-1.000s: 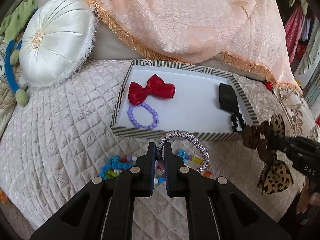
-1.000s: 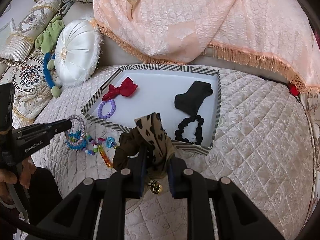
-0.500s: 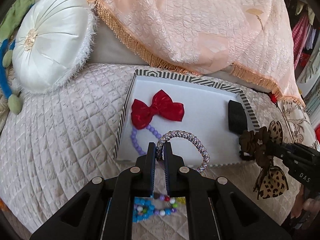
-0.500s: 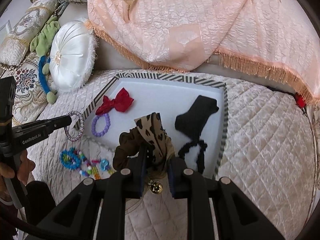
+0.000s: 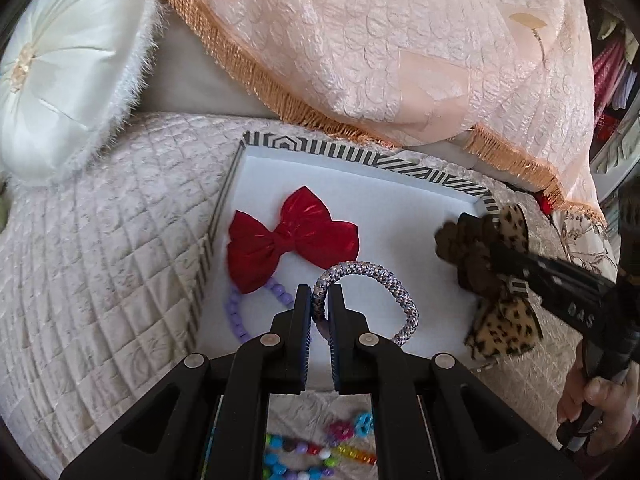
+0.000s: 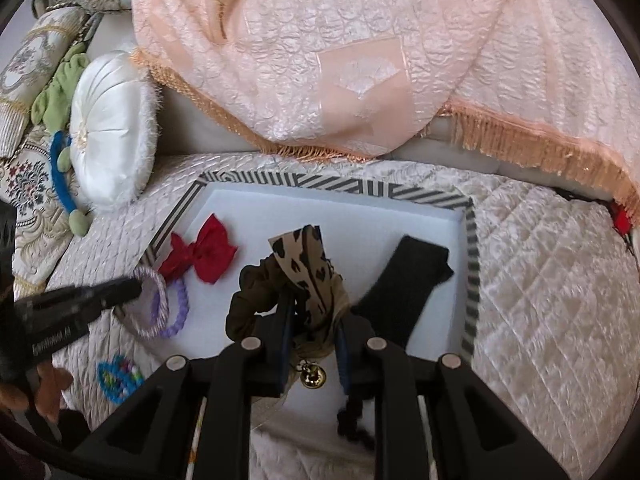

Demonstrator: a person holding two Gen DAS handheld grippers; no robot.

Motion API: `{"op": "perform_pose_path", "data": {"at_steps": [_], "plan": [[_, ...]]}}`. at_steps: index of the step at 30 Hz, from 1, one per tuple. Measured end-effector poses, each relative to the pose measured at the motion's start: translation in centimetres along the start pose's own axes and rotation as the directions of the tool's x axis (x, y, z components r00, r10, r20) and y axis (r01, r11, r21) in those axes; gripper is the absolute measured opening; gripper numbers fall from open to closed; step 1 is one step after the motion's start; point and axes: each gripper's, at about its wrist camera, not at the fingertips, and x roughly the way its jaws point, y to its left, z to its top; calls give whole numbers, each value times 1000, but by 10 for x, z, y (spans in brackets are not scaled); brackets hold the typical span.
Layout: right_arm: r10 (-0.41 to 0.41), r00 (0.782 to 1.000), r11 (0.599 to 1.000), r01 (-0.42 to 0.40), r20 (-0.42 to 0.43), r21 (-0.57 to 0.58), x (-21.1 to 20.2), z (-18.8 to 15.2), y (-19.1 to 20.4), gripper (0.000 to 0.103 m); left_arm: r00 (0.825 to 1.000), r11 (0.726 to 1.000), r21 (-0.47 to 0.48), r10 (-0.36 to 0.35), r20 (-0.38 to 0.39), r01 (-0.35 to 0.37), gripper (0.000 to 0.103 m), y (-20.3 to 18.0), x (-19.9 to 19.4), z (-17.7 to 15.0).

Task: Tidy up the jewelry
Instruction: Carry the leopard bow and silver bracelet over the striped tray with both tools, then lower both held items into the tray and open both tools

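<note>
Both pairs of tongs hang over the striped tray (image 5: 436,179) to drop their loads inside. The left tongs (image 5: 319,300) are clamped on the braided bracelet (image 5: 384,280), near the red bow (image 5: 292,236); the right tongs (image 6: 311,318) are clamped on the leopard scrunchie (image 6: 308,264), beside the black bow (image 6: 404,280).

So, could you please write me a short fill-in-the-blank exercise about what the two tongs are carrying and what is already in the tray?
1. The left tongs are shut on a speckled woven ____.
2. The right tongs grip a scrunchie with a ____-print bow.
3. The bow lying in the striped tray is ____ in colour.
4. Under that bow lies a beaded bracelet coloured ____.

Missing words: bracelet; leopard; red; purple
</note>
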Motion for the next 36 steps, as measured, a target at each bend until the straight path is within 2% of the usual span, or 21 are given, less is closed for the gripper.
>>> {"op": "perform_pose_path", "data": {"at_steps": [8,13,20,24,27,31,34,36], "plan": [[-32,999,999,32,-16,1,43,34,5,18,998,999,-14,28,-56,-29,0,3,31,14],[-52,998,998,52,-44,-22,75,48,13,18,996,997,-25,67,-61,-69,0,8,44,15],[-55,997,998,53,-61,-38,112,67,24,18,995,996,-34,78,-66,-80,0,16,58,16],[-25,997,999,21,-79,-43,130,68,32,18,995,996,-40,83,-63,-86,0,16,59,17],[-6,995,999,1,-95,-50,138,65,36,26,993,995,-25,97,-60,-99,0,15,60,18],[35,994,999,-36,-101,-13,132,62,32,50,993,993,-23,112,-41,-113,2,15,58,19],[45,996,999,-45,-75,0,119,61,27,51,993,993,-24,115,-24,-116,18,13,53,17],[43,997,999,-44,-61,-3,112,61,24,51,992,992,-21,123,-13,-123,18,12,49,16]]}}
